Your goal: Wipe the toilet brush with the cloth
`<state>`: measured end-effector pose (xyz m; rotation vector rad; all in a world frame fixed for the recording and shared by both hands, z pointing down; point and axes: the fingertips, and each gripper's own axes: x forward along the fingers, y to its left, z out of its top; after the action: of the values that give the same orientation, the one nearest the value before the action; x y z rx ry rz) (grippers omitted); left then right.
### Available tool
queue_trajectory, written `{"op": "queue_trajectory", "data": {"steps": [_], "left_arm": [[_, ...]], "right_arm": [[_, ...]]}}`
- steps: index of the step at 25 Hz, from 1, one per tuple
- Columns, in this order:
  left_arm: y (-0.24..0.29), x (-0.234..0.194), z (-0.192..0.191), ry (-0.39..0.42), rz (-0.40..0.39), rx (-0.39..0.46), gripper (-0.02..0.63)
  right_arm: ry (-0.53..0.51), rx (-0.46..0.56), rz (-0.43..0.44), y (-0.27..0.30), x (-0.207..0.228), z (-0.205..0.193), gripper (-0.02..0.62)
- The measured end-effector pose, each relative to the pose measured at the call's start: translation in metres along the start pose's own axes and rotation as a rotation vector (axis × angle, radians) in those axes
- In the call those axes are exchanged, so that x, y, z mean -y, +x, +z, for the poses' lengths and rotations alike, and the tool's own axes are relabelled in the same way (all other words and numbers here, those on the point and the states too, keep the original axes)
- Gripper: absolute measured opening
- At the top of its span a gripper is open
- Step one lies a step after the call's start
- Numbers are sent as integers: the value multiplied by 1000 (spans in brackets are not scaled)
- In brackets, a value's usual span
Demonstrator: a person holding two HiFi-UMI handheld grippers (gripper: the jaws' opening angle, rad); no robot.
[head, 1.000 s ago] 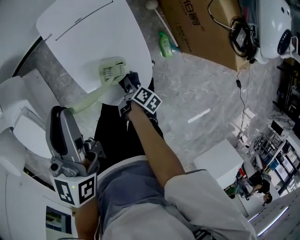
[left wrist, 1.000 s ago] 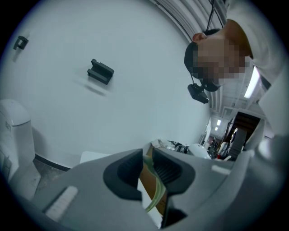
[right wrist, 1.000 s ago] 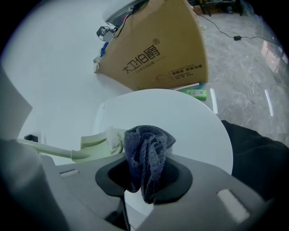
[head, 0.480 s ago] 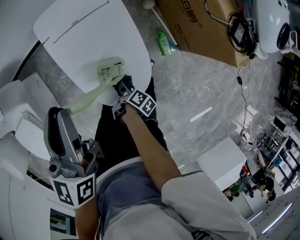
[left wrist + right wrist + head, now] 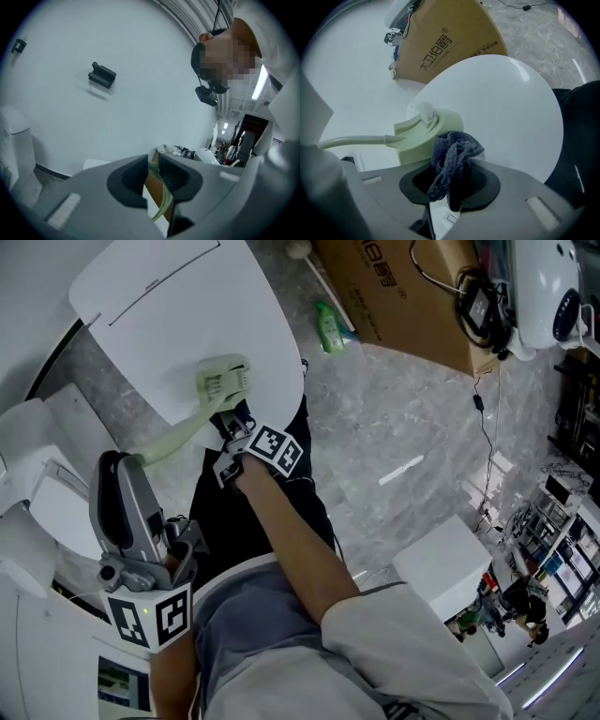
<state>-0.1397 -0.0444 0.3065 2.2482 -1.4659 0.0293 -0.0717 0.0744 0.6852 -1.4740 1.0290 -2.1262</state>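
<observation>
One pale green plastic toilet brush point(image 5: 223, 381) hangs w/ its head over the front edge of the white oval toilet lid point(image 5: 178, 306); can't tell if head touches lid. Its long curved handle point(image 5: 173, 442) runs back and down-left to your left gripper point(image 5: 120, 465). Left gripper view: jaws closed on that handle, thin green strip pinched between the dark ribbed pads point(image 5: 174, 176). Your right gripper point(image 5: 230, 420) comes at the head from the near side, black-and-white marker cube point(image 5: 274, 448) on top. Right gripper view: jaws clamped on a crumpled dark blue-grey cloth point(image 5: 452, 154). The cloth bunch sticks out past the jaw tips and sits against the near lower side of the brush head, handle going off to the left of the pic.

Around that: your right forearm crosses black trousers point(image 5: 281, 512), grey marbled floor point(image 5: 394, 446) to the right. Brown cardboard box point(image 5: 403, 296) w/ printed characters stands beyond the lid, small green bottle point(image 5: 330, 329) lying just beside its near corner. White rounded machine point(image 5: 548, 296) w/ black cables point(image 5: 483, 381) is at top right, well apart from the brush. Left gripper view bg: plain white wall point(image 5: 140, 84) w/ small black bracket point(image 5: 102, 75).
</observation>
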Motion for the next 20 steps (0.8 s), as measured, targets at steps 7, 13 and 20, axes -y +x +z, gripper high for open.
{"op": "queue_trajectory", "data": {"steps": [7,13,20], "left_arm": [[1,-1,1,-1,-1,3,0],[-1,0,2,2,-1,2,0],[-2,0,3,6,0,2,0]], "right_arm": [[-26,-51,52,-4,-17,-16,98],[-125,-124,58,-11,-28,-26,97],[-260,-225,97,-18,-44,-39,95]]}}
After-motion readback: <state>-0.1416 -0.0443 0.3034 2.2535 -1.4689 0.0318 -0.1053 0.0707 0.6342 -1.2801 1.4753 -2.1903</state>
